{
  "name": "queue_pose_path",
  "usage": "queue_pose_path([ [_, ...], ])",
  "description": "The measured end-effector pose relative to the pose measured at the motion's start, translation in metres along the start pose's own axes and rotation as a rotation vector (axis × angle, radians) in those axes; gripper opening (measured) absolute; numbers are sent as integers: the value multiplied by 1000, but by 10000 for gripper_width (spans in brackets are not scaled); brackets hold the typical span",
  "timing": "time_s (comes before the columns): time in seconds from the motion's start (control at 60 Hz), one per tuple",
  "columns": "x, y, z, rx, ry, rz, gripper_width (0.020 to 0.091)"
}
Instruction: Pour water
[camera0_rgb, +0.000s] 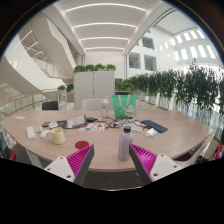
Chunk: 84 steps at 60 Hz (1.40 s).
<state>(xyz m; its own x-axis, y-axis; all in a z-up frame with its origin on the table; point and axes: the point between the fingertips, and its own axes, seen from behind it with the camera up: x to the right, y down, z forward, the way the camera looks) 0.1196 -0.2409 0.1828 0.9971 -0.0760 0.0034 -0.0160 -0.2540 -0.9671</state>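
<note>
Open fingers (113, 160) flank a bottle (124, 143) — round table (150, 140), bright atrium.

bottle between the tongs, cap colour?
Black cap on a translucent, purplish bottle, standing on the table between the open tongs. Gripper view.

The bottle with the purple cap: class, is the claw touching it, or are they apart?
Apart. The gripper view shows the bottle standing on the table between the open claw fingers, with bare tabletop at either side.
</note>
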Motion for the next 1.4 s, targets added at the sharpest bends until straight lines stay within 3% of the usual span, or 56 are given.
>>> queue_pose_path([
  [0.15,70,31,110,6,51,60,813],
  [0.383,74,56,229,47,6,56,818],
  [0.45,70,68,250,30,0,47,741],
  [0.5,67,82,257,-1,-14,54,545],
  [0.533,69,76,264,28,9,59,540],
  [0.717,64,81,256,11,16,86,477],
  [0.833,63,84,265,-47,28,91,428],
  [0.9,54,86,269,-119,25,91,410],
  [1.05,46,20,271,-115,39,-99,395],
  [1.233,-36,-118,273,0,104,-496,393],
  [1.333,-111,-141,277,36,134,-858,392],
  [1.4,-161,-121,305,36,147,-1139,392],
])
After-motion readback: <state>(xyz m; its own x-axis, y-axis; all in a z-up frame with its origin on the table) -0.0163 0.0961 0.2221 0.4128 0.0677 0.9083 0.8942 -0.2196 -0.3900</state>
